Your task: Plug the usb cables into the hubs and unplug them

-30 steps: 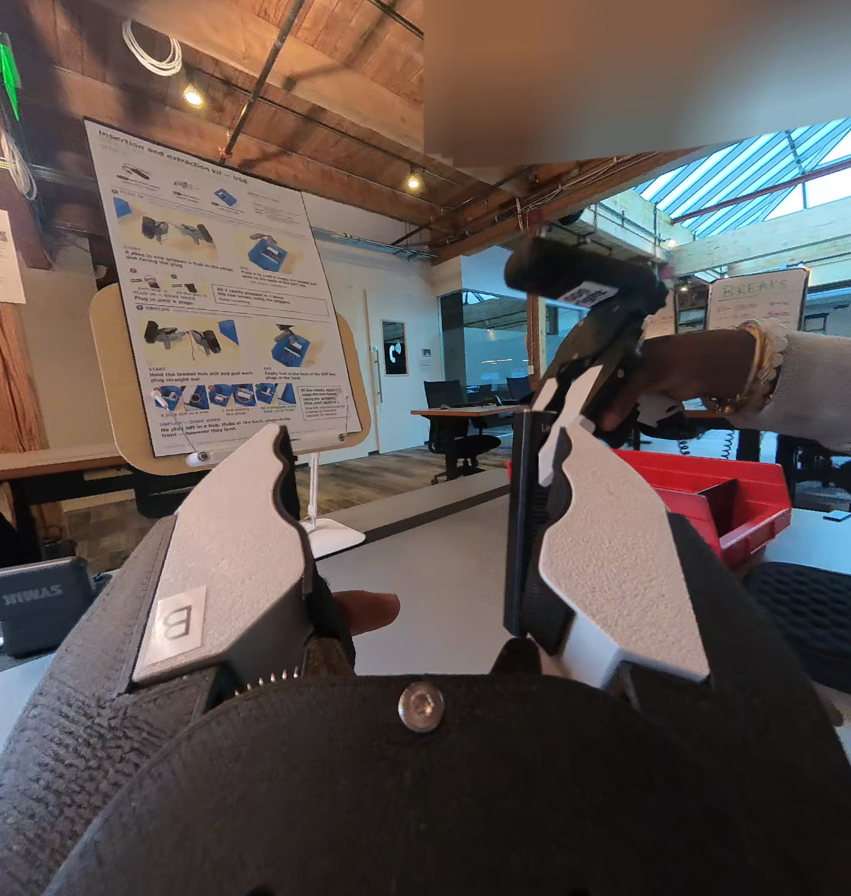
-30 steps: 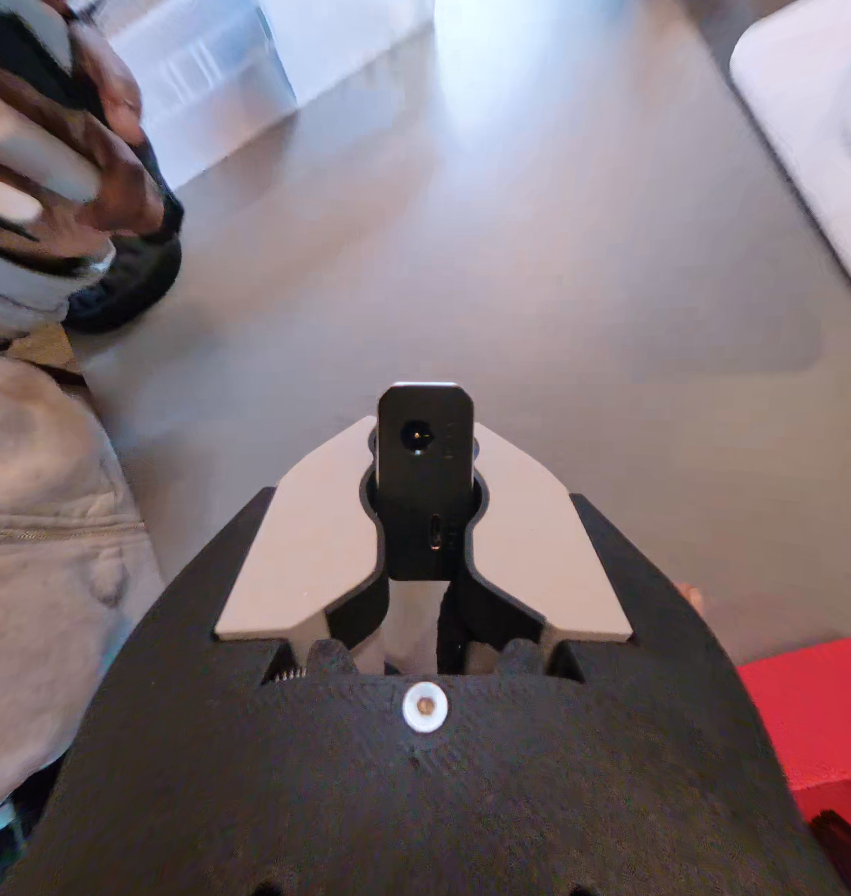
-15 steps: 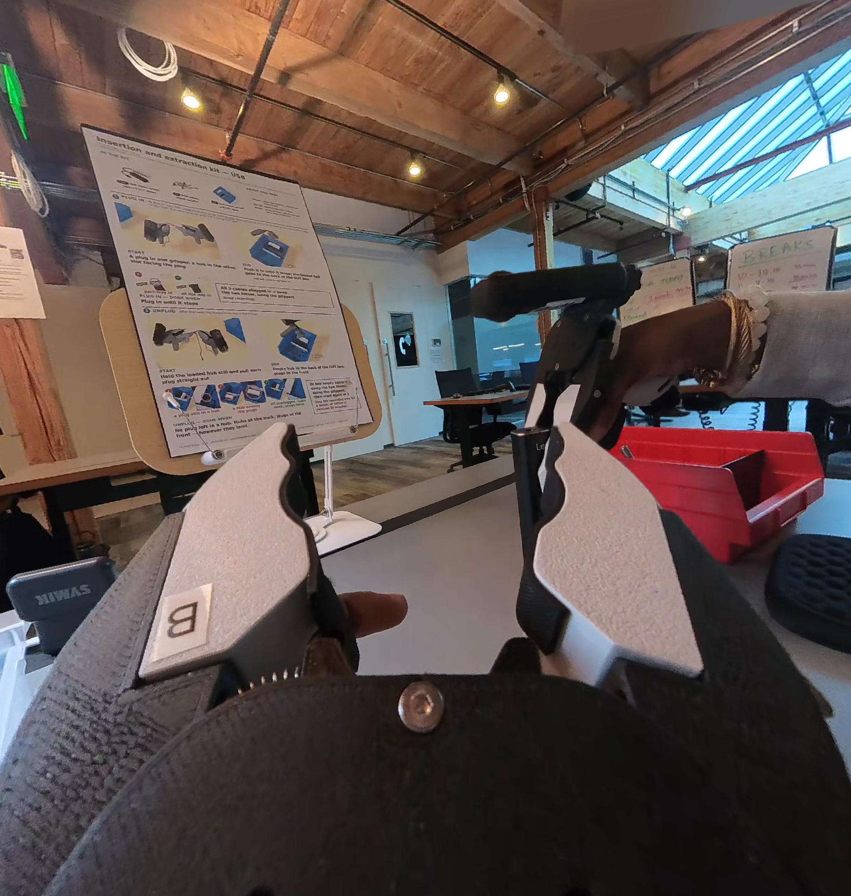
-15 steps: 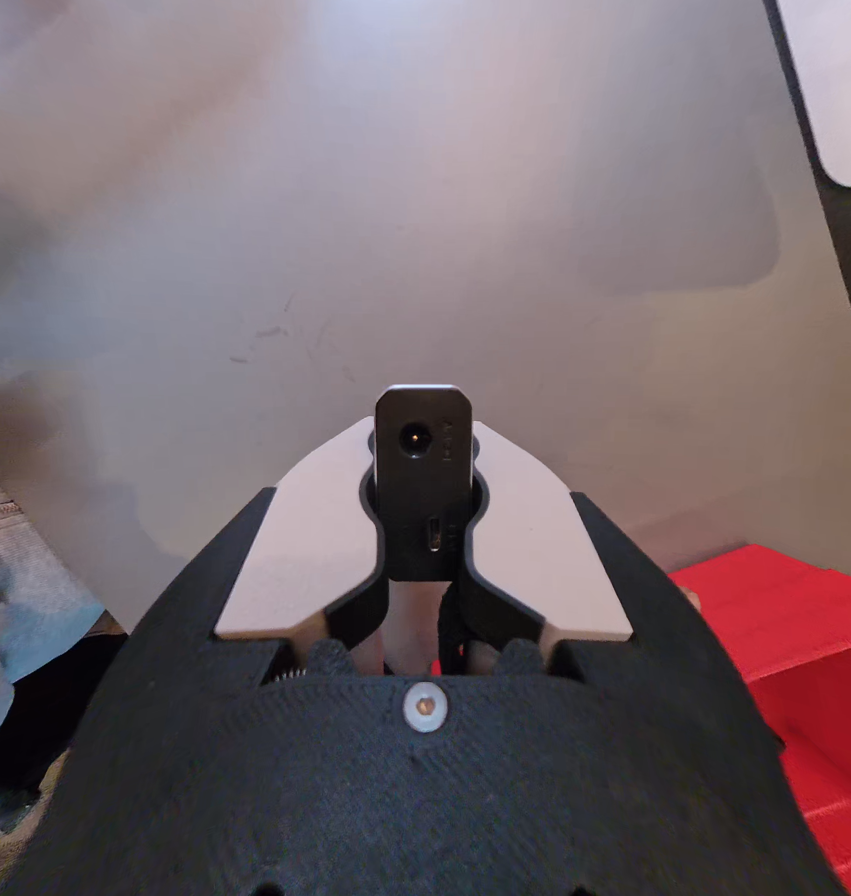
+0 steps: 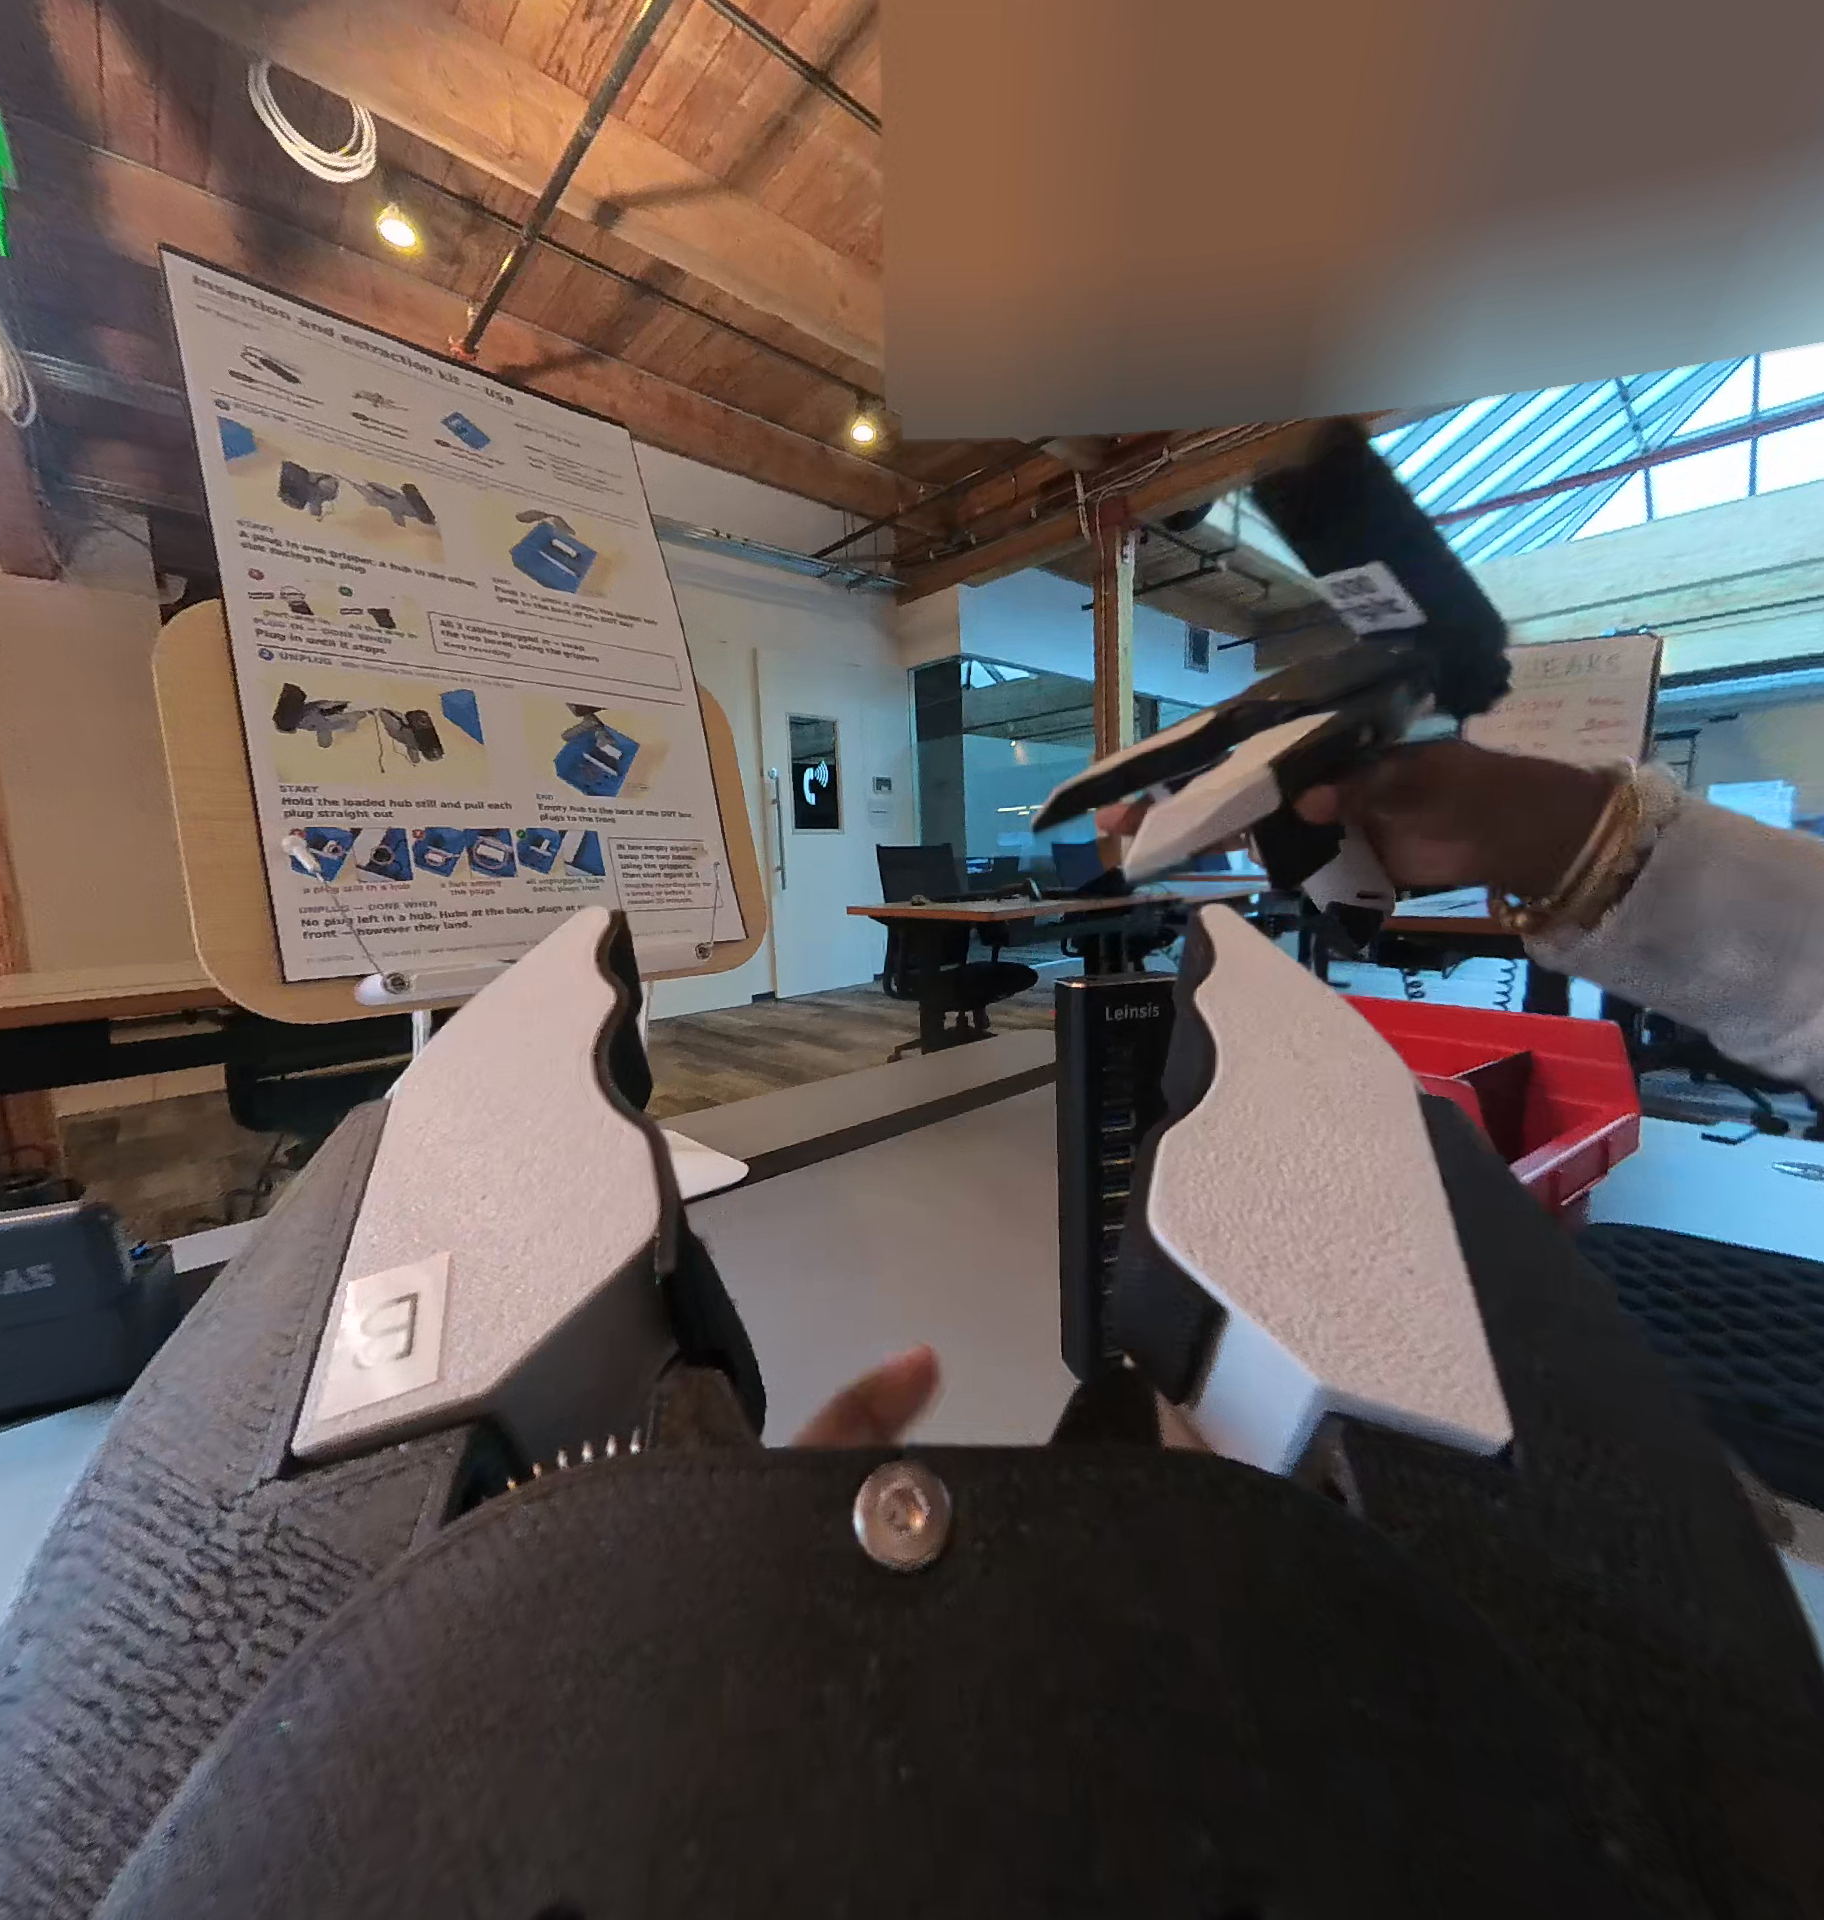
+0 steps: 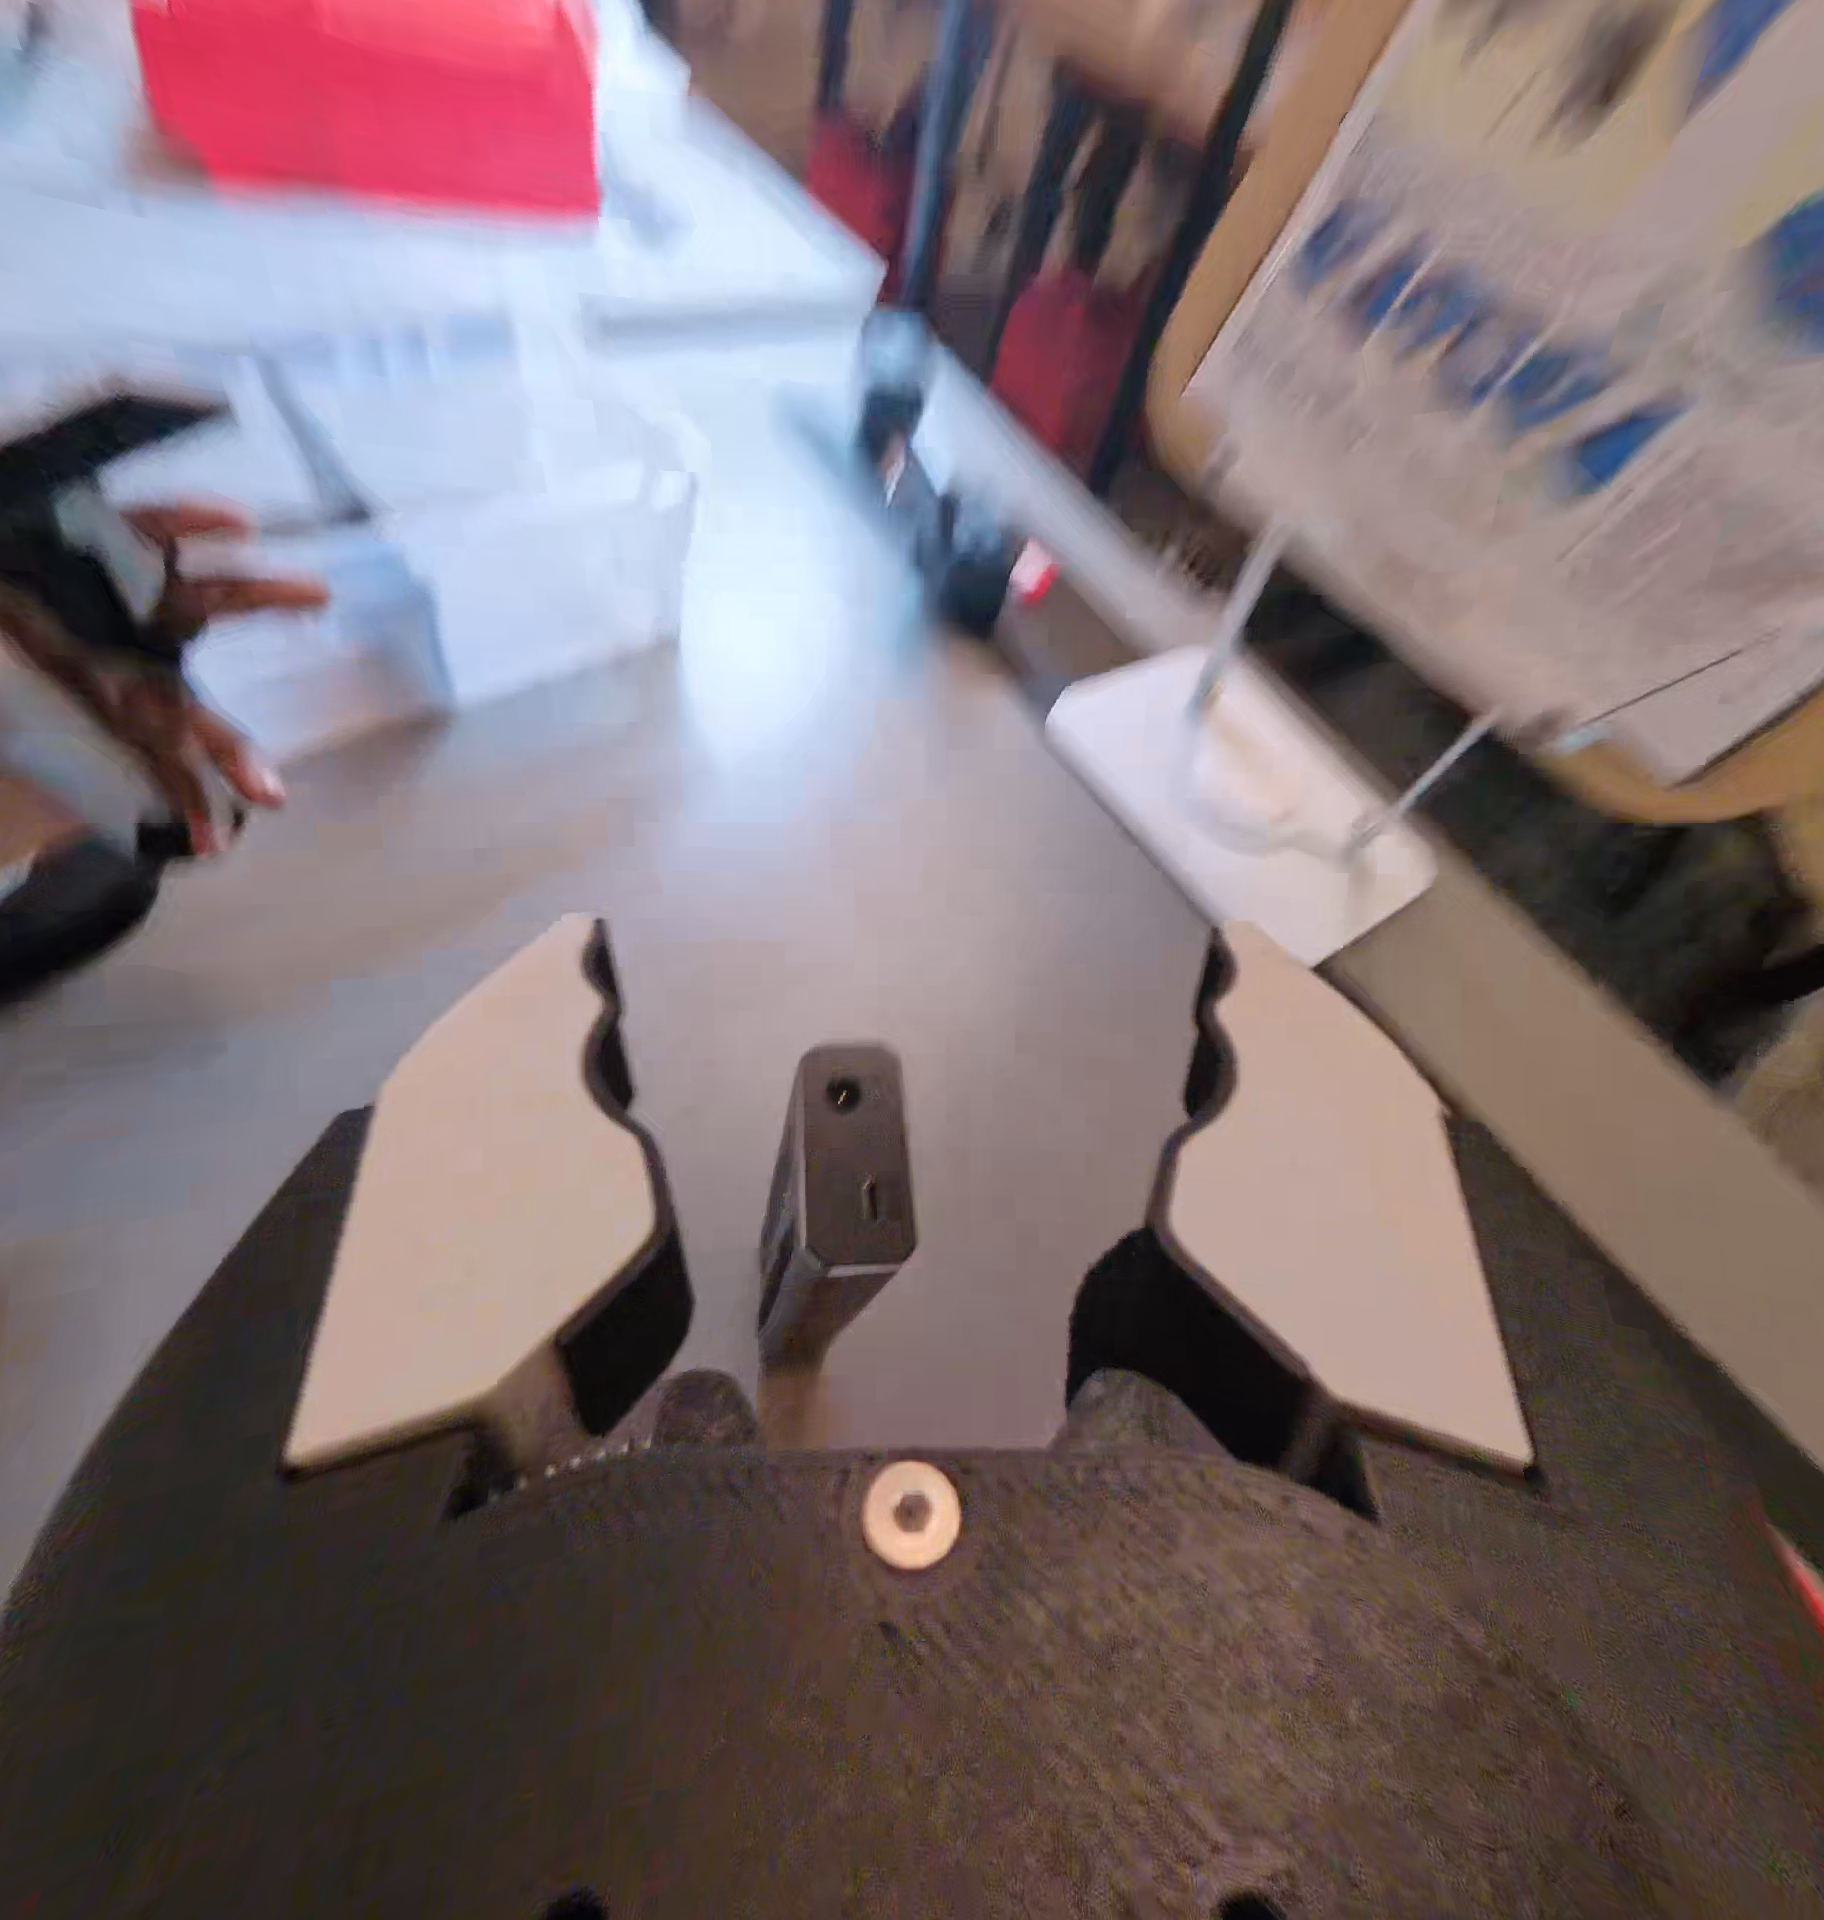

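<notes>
A black usb hub [image 5: 1103,1174] stands on end just inside the right finger of my left gripper [image 5: 908,966], which is open and grips nothing. In the right wrist view the hub [image 6: 848,1164] sits loose between the spread fingers of my right gripper [image 6: 903,977], touching neither. My right gripper also shows in the left wrist view [image 5: 1147,821], open, tilted and raised above the hub. Whether the hub rests on the grey table [image 5: 887,1226] is unclear. No cable is in view.
An instruction board on a stand [image 5: 440,665] is at the back left, its white base [image 6: 1240,821] on the table. A red bin [image 5: 1510,1081] and a black mat [image 5: 1739,1320] lie to the right. A dark case [image 5: 35,1309] is at the left.
My right gripper was shut on the hub; it has opened, let go and swung up and away fast, blurring its view. My left gripper stayed open in place.
</notes>
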A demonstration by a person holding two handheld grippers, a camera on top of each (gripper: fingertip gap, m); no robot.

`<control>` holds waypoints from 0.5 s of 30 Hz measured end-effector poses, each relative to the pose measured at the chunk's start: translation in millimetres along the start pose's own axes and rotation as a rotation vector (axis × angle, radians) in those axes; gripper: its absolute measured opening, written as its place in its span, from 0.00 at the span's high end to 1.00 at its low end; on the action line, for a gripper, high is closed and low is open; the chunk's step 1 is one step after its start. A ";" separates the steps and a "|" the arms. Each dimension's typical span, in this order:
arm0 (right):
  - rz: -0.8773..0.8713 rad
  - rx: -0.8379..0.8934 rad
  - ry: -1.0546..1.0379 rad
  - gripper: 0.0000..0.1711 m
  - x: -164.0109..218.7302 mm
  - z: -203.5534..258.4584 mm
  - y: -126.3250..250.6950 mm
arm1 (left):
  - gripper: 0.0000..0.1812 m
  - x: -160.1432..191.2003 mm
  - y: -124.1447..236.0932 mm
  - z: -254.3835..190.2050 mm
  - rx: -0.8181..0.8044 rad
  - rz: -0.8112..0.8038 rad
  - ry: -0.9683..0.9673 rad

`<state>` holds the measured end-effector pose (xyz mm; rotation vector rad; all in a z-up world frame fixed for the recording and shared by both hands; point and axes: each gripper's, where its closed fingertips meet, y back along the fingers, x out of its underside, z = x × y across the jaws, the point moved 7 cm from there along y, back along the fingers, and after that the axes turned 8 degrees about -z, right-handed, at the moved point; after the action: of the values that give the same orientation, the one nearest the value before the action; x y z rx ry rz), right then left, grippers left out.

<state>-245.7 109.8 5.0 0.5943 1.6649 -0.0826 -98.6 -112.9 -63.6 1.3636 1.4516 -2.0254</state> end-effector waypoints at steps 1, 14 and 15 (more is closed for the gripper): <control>-0.135 0.064 0.005 0.31 -6.2 -0.1 9.1 | 0.44 -0.4 -0.2 -0.6 0.007 -0.008 0.006; -1.133 0.555 0.035 0.15 64.6 26.5 83.2 | 0.40 -56.9 -3.7 3.6 -0.006 -0.187 0.058; -1.143 0.563 0.055 0.16 64.8 27.6 86.3 | 0.43 -67.3 -1.2 12.5 -0.060 -0.194 0.059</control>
<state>-188.2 195.3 -37.4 -0.0313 1.8456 -1.3938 -71.9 -141.0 -7.2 1.3140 1.7164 -2.0533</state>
